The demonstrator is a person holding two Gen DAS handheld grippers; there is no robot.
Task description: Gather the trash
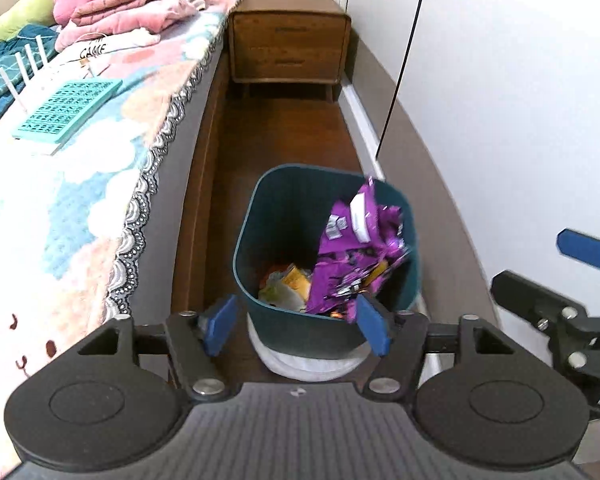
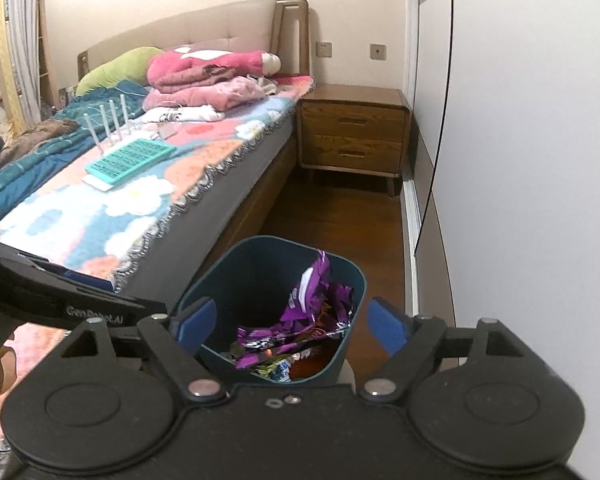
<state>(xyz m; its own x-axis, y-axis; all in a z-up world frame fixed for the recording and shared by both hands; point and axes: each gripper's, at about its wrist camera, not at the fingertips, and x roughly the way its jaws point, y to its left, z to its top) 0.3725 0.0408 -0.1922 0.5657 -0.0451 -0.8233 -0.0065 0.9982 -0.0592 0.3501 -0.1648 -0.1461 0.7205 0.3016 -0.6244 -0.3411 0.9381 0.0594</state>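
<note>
Left gripper (image 1: pixel 296 326) hangs just above the near rim of the teal trash bin (image 1: pixel 278 216), blue pads spread wide, nothing between them. Right gripper (image 2: pixel 290 326) hovers over the same bin (image 2: pixel 256 264), jaws equally wide apart and empty. Inside the bin, a crumpled purple snack wrapper (image 1: pixel 356 248) leans against the right wall, poking past the rim, with yellow and white scraps (image 1: pixel 286 284) lower down at the bottom. The bin stands on the wooden floor (image 1: pixel 296 132) in the aisle between the bed (image 1: pixel 80 184) on the left and the white wall on the right. Farther off, a teal grid tray (image 2: pixel 132 158) lies on the bedspread, and a wooden nightstand (image 2: pixel 352 136) stands at the aisle's far end.
</note>
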